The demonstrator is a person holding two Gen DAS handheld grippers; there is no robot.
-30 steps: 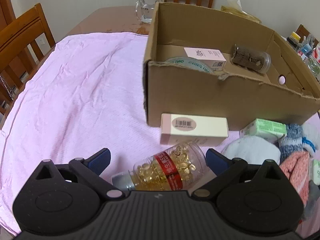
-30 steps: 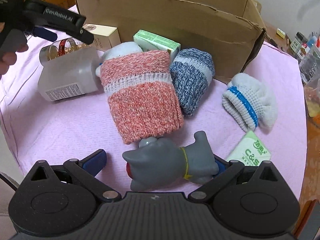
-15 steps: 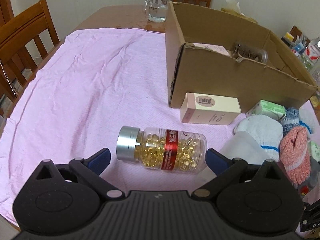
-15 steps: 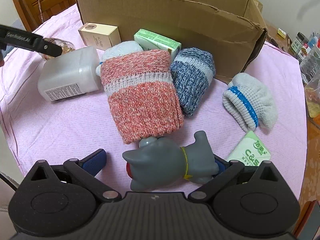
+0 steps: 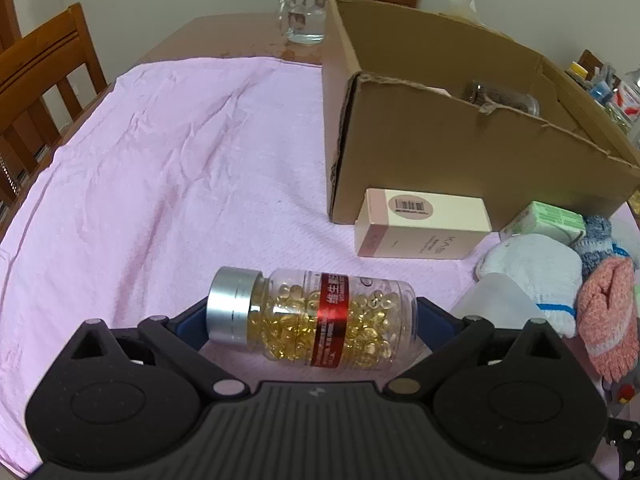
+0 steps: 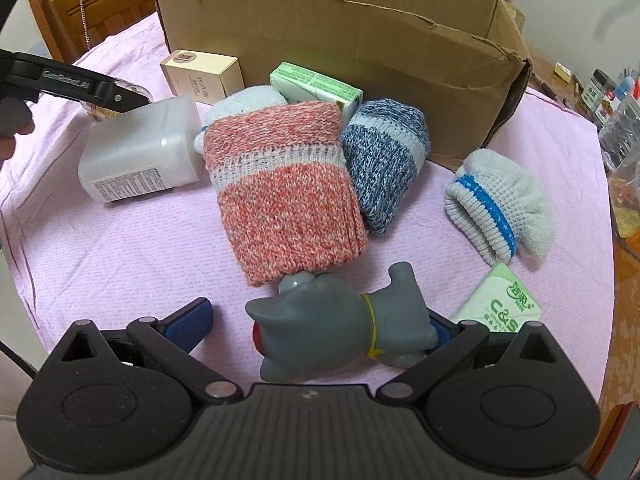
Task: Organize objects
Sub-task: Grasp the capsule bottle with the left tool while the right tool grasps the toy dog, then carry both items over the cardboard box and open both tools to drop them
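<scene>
A clear bottle of yellow capsules (image 5: 316, 316) with a silver cap and red label lies on its side on the pink cloth, between the fingers of my left gripper (image 5: 310, 316). The jaws stand wide, one at the cap end and one at the base end. My right gripper (image 6: 316, 320) is open around a grey rubber toy animal (image 6: 340, 324) that lies on the cloth; the right finger touches its rear, the left finger (image 6: 192, 318) stands apart. The cardboard box (image 5: 460, 136) stands behind, with a dark jar (image 5: 500, 98) inside.
On the cloth lie a cream carton (image 5: 424, 224), a green box (image 6: 316, 88), a white plastic bottle (image 6: 140, 156), an orange knit sock (image 6: 280, 188), a blue one (image 6: 384, 156), a white one (image 6: 500, 204) and a tissue pack (image 6: 500, 304). A glass mug (image 5: 304, 14) stands behind.
My left gripper has pulled back from the box and come down around the capsule bottle, which now lies between its fingers. The right gripper and the toy have not moved.
</scene>
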